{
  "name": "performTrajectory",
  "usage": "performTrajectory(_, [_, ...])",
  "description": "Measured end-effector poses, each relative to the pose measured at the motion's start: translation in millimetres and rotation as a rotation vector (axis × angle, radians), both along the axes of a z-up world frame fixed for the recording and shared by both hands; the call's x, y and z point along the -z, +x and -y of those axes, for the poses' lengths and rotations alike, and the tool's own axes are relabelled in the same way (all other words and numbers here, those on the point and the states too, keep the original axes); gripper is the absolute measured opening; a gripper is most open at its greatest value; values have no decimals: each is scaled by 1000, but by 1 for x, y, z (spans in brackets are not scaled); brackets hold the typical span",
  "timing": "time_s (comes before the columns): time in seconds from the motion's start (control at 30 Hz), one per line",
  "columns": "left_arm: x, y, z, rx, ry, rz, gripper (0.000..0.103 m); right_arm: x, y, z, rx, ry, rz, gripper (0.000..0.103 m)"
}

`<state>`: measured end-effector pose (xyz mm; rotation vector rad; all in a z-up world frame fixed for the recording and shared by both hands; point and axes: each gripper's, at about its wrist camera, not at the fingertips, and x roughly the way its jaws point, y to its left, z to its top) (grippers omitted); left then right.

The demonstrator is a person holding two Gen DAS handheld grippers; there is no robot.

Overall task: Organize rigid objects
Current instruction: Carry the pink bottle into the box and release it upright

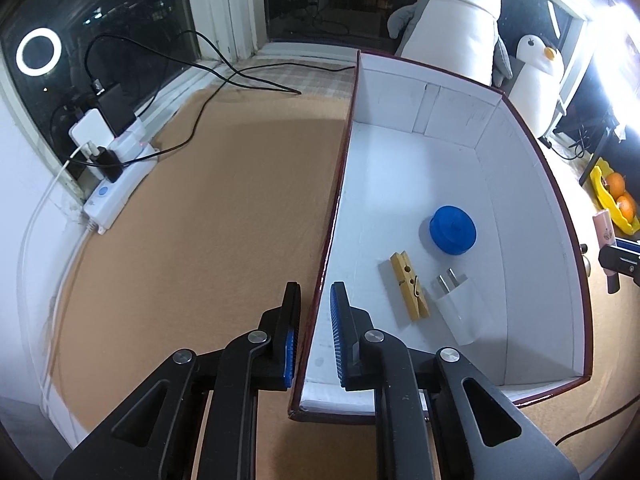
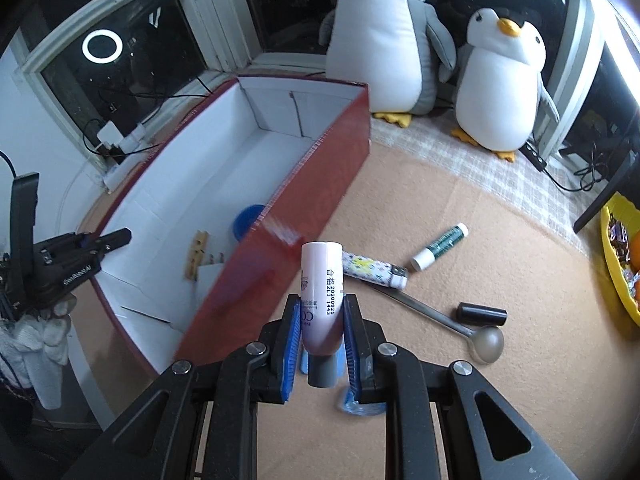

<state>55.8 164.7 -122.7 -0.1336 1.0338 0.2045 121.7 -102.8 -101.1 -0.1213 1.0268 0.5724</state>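
Note:
A red box point(image 1: 536, 168) with a white inside holds a blue round lid point(image 1: 453, 230), a yellow clothespin point(image 1: 410, 286) and a white plug adapter point(image 1: 456, 308). My left gripper point(image 1: 316, 290) straddles the box's left wall near the front corner, jaws narrow, with a sliver of gap on each side of the wall. My right gripper point(image 2: 322, 300) is shut on a white-pink tube point(image 2: 322, 276) with a grey cap, held above the mat beside the box's right wall point(image 2: 312, 200). On the mat lie a patterned tube point(image 2: 372, 268), a white-green tube point(image 2: 440, 248), a spoon point(image 2: 486, 344) and a black cylinder point(image 2: 482, 314).
Two plush penguins point(image 2: 500, 80) stand behind the box. A power strip point(image 1: 120, 188) with chargers and cables sits at the left by the window. At the right edge of the mat is a yellow bowl point(image 2: 618, 264) of fruit. A pale blue object point(image 2: 360, 406) lies under the right fingers.

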Motion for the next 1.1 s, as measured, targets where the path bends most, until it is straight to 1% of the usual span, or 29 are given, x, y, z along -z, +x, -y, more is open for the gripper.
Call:
performTrajectory(0.27, [-3, -4, -5, 0, -23, 31, 8, -21, 1, -33, -18, 12, 39, 18])
performTrajectory(0.57, [-3, -7, -8, 2, -46, 56, 6, -40, 22, -70, -29, 12, 67, 18])
performTrajectory(0.77, [-3, -8, -10, 10, -58, 66, 6, -38, 38, -96, -32, -8, 64, 18])
performTrajectory(1.1, [-3, -8, -11, 20, -69, 73, 6, -17, 74, -123, -3, -78, 35, 18])
